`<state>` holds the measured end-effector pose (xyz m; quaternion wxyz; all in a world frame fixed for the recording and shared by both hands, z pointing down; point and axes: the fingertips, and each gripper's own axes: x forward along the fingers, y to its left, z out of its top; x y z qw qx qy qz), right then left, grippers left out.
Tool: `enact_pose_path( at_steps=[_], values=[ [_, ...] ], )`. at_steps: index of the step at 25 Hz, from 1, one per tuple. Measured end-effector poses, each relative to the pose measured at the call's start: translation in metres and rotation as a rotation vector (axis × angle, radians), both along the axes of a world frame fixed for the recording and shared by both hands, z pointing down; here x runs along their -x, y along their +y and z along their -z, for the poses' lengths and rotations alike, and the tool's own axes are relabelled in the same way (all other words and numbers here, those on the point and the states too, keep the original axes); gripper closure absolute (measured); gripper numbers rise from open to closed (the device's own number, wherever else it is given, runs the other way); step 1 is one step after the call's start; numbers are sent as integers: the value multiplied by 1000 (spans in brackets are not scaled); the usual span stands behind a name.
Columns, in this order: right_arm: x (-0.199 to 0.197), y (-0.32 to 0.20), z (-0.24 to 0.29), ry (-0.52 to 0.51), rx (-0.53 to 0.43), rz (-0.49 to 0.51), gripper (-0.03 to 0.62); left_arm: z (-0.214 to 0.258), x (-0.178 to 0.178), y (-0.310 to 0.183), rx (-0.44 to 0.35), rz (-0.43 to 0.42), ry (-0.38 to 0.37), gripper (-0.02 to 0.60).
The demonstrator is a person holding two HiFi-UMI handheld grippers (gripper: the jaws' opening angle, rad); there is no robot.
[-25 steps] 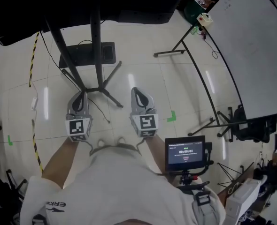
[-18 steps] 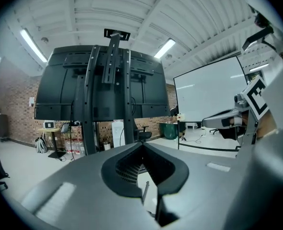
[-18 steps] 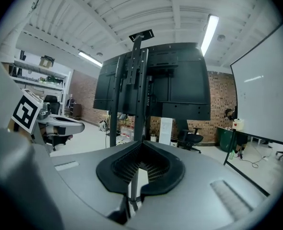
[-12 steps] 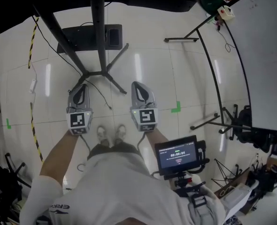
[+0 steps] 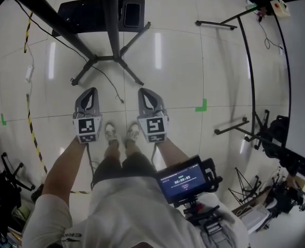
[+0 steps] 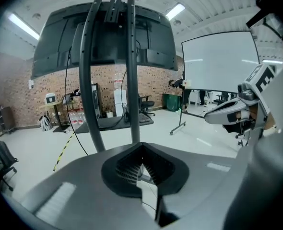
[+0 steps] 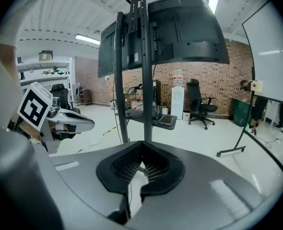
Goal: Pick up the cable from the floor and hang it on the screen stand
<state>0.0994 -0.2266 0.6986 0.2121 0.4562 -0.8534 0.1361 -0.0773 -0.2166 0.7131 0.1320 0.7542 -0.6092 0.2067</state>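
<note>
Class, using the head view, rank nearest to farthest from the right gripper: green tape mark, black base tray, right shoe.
1. Right shoe, just behind the right gripper.
2. Green tape mark, off to its right.
3. Black base tray, ahead at the screen stand.

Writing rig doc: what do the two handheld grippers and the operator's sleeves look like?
Left gripper and right gripper: grey moulded shells tapering forward, black ribbed pads, white cube with black square markers at the rear. Operator wears a white short-sleeved shirt.
</note>
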Motion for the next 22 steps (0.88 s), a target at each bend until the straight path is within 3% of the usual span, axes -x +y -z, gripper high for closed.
enact_pose_path(
  at_steps=[9, 15, 22],
  values=[
    [20, 11, -142, 20, 92, 56, 580, -130, 9, -3, 61, 5, -11, 580],
    [30, 15, -259, 39, 133, 84, 580, -249, 39, -4, 104, 61, -7, 580],
    [43, 22, -401, 70, 168, 155, 580, -374, 62, -15, 104, 65, -23, 580]
  ],
)
